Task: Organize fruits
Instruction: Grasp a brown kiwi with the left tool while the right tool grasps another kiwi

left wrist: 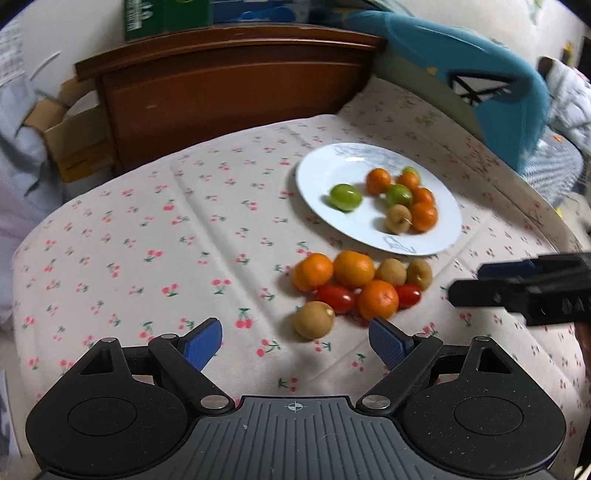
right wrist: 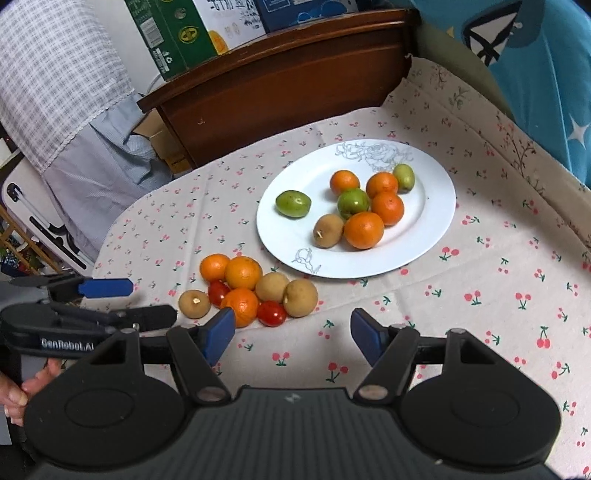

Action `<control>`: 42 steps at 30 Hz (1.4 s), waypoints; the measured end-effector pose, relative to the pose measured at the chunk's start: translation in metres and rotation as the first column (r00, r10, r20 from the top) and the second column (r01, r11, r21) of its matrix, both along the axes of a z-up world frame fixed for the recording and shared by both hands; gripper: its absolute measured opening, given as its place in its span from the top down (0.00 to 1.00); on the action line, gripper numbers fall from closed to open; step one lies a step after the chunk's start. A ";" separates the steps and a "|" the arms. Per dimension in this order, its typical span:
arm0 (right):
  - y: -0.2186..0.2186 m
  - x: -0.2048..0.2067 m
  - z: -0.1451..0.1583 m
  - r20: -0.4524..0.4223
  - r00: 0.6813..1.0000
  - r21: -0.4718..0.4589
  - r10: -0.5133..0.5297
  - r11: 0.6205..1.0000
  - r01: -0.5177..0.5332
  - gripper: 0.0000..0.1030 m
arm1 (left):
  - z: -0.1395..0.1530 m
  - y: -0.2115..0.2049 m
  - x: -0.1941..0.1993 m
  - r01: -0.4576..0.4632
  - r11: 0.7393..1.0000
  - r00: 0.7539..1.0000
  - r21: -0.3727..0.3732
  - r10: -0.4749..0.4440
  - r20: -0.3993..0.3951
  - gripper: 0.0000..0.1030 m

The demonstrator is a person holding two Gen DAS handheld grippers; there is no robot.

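Left gripper (left wrist: 295,341) and right gripper (right wrist: 291,332), both empty with jaws apart, hang over a fruit pile (left wrist: 356,288) beside a plate (left wrist: 321,173); nudged round fruit could roll away.

A plate (right wrist: 295,254) sits on the cloth (right wrist: 480,266), with fruit on it. One fruit (right wrist: 293,203) lies alone at 9 o'clock on the plate. The other fruits (right wrist: 369,206) bunch together, touching, near the middle toward 3 o'clock. A pile (right wrist: 251,291) of more fruit lies on the cloth, just beside the plate at its 7 o'clock. A wooden board (right wrist: 277,85) stands behind the cloth at 12 o'clock, with boxes (right wrist: 177,33) on top.
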State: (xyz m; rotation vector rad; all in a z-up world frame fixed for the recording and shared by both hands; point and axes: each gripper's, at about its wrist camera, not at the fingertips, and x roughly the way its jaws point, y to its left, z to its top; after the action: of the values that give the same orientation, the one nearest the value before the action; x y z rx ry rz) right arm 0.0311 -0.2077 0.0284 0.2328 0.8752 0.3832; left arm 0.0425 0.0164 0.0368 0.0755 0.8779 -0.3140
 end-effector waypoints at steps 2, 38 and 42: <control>-0.001 0.002 -0.001 0.005 1.000 0.005 -0.009 1.000 0.009 0.32 | -0.003 -0.003 0.000 0.003 1.000 1.000 0.026 -0.004 0.005 0.15; 0.006 0.030 -0.030 -0.035 0.997 0.083 -0.063 0.994 0.065 0.76 | -0.028 -0.026 0.015 0.122 0.992 0.991 0.033 -0.124 0.043 0.75; 0.007 0.030 -0.029 -0.038 0.997 0.080 -0.064 0.995 0.067 0.76 | -0.026 -0.027 0.013 0.128 0.991 0.991 0.027 -0.129 0.032 0.75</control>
State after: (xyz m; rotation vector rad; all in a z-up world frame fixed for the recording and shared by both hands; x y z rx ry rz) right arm 0.0612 -0.2010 -0.0006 0.3434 0.8860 0.3551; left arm 0.0556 -0.0109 0.0105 0.1606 0.8450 -0.4211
